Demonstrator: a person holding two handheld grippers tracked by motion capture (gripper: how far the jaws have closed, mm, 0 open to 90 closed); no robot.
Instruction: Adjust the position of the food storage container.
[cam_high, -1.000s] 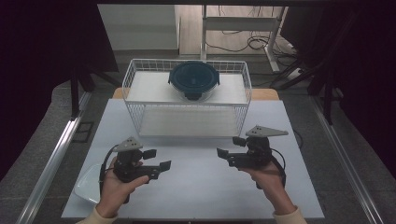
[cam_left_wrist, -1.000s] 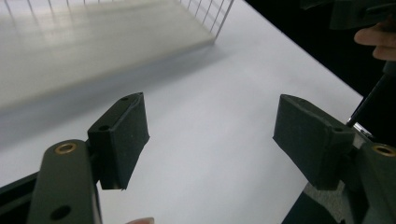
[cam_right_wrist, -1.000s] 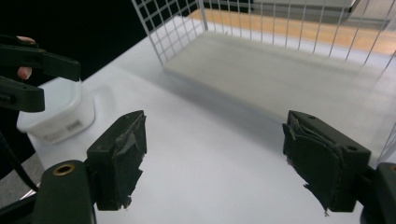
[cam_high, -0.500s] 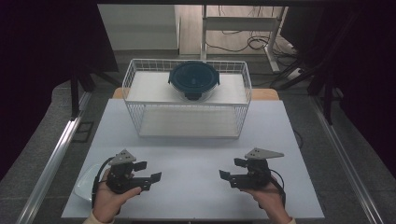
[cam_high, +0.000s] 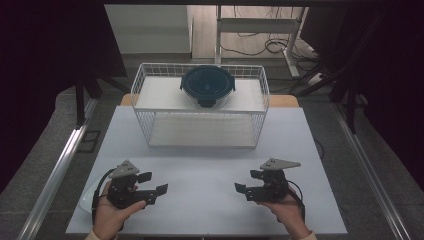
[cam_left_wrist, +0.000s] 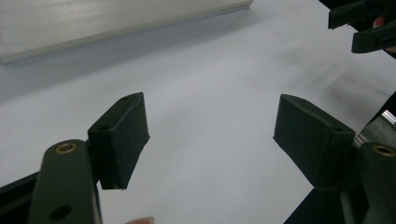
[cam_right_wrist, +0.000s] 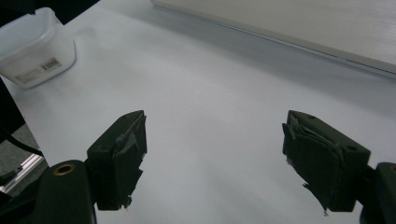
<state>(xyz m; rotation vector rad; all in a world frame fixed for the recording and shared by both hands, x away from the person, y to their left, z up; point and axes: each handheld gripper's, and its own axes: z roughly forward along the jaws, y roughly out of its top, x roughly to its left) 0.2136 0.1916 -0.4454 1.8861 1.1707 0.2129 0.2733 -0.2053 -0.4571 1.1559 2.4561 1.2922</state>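
A hand holds each gripper low over the white table (cam_high: 210, 165), near its front edge, and their jaws point at each other. My left gripper (cam_high: 154, 183) is open with nothing between its black pads (cam_left_wrist: 123, 135). My right gripper (cam_high: 246, 181) is also open and empty, and its pads (cam_right_wrist: 121, 154) carry frayed tape. In the left gripper view the right gripper (cam_left_wrist: 369, 23) appears at the top right. A translucent plastic container (cam_right_wrist: 32, 46) with a barcode label sits at the table's left edge, partly behind the left hand (cam_high: 87, 200).
A white wire basket (cam_high: 200, 107) stands at the back middle of the table. A round bowl with a dark lid (cam_high: 207, 86) rests on its upper shelf. The basket's pale base edge (cam_right_wrist: 299, 23) runs across the top of the right gripper view.
Both hands have sunk and drawn back toward the table's front edge, the right one more. The jaws of both stand as wide as before.
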